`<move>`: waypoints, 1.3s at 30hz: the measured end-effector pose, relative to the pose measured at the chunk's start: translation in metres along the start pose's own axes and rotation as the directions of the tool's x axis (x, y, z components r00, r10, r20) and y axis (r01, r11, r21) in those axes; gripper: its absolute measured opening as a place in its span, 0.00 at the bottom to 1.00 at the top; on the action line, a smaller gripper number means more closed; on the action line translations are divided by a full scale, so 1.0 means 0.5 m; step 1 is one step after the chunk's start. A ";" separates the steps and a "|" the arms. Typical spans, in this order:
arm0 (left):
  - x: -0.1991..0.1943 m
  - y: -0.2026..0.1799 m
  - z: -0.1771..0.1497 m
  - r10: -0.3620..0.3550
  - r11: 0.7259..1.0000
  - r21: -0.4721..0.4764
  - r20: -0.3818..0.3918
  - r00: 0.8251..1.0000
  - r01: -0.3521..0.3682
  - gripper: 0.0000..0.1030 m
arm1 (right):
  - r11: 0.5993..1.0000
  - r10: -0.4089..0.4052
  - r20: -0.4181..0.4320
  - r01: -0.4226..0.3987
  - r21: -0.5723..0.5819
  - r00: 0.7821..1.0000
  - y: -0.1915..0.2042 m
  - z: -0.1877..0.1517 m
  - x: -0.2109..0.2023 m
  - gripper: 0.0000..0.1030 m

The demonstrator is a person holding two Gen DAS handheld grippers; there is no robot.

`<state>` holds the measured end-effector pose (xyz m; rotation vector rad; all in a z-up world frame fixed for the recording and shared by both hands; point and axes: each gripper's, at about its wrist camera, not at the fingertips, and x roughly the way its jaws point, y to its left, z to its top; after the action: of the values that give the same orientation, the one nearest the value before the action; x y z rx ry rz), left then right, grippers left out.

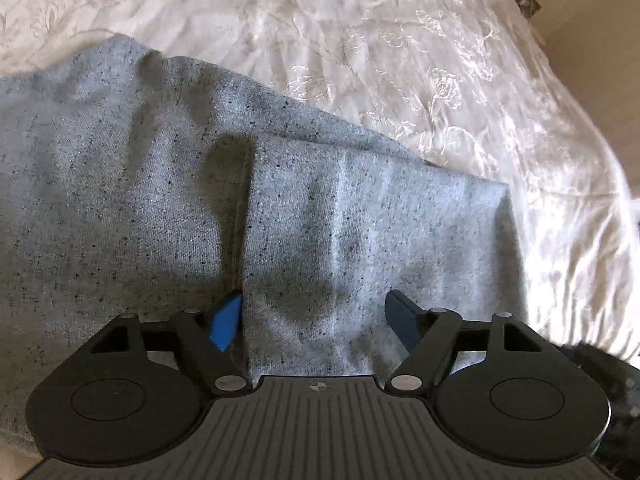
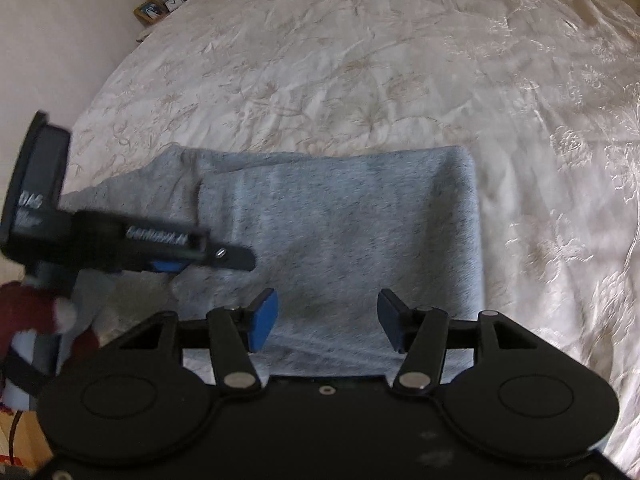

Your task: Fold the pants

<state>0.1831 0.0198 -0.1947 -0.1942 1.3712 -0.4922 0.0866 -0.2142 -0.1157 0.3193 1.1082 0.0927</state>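
The grey pants (image 2: 340,224) are lying folded on the white embroidered bedspread (image 2: 360,60), sitting toward the near edge of the bed and reaching toward its left edge, where the unfolded part is trailing off. In the right wrist view the folded bundle is showing a clean straight edge on its right side and a rounded corner at the far right. In the left wrist view, an upper layer is lying over a wider lower layer, its left edge running straight up from the near side and casting a dark shadow beside it.

The left gripper (image 1: 314,316) is hovering low over the pants (image 1: 160,200) with its fingers spread wide apart, nothing between them; the blue pad (image 1: 226,322) on its left finger is sitting just beside the edge of the upper layer, though whether it is actually touching the cloth is hard to judge from this angle. In the right wrist view the same gripper (image 2: 208,262) is showing from the side, blurred, reaching in from the left edge over the fabric.

The right gripper (image 2: 326,318) is also standing spread, empty, poised above the near part of the folded pants.

A small bedside table (image 2: 160,6) with a clock and a lamp base is standing beyond the far left corner of the bed.
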 end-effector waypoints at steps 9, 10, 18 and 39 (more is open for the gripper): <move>-0.078 0.063 0.020 -0.029 0.999 0.027 0.054 0.998 0.027 0.72 | 0.976 -0.064 0.003 0.063 -0.209 0.998 0.169 -0.036 0.043 0.61; -0.089 0.076 0.022 -0.018 0.999 0.030 0.060 0.998 0.017 0.72 | 0.966 -0.075 0.005 0.074 -0.249 0.997 0.197 -0.038 0.055 0.61; -0.146 0.173 0.018 0.015 1.000 0.012 0.054 0.998 -0.016 0.72 | 0.798 -0.234 0.038 0.214 -0.563 0.971 0.367 -0.086 0.169 0.63; -0.228 0.319 -0.011 0.000 1.000 0.031 0.028 1.000 -0.001 0.72 | 0.947 -0.233 0.158 0.261 -0.189 0.960 0.406 -0.016 0.112 0.11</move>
<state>0.1998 0.2121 -0.1601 -0.1751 1.3357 -0.5080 0.1218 -0.0065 -0.1064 -0.0038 0.9872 -0.0359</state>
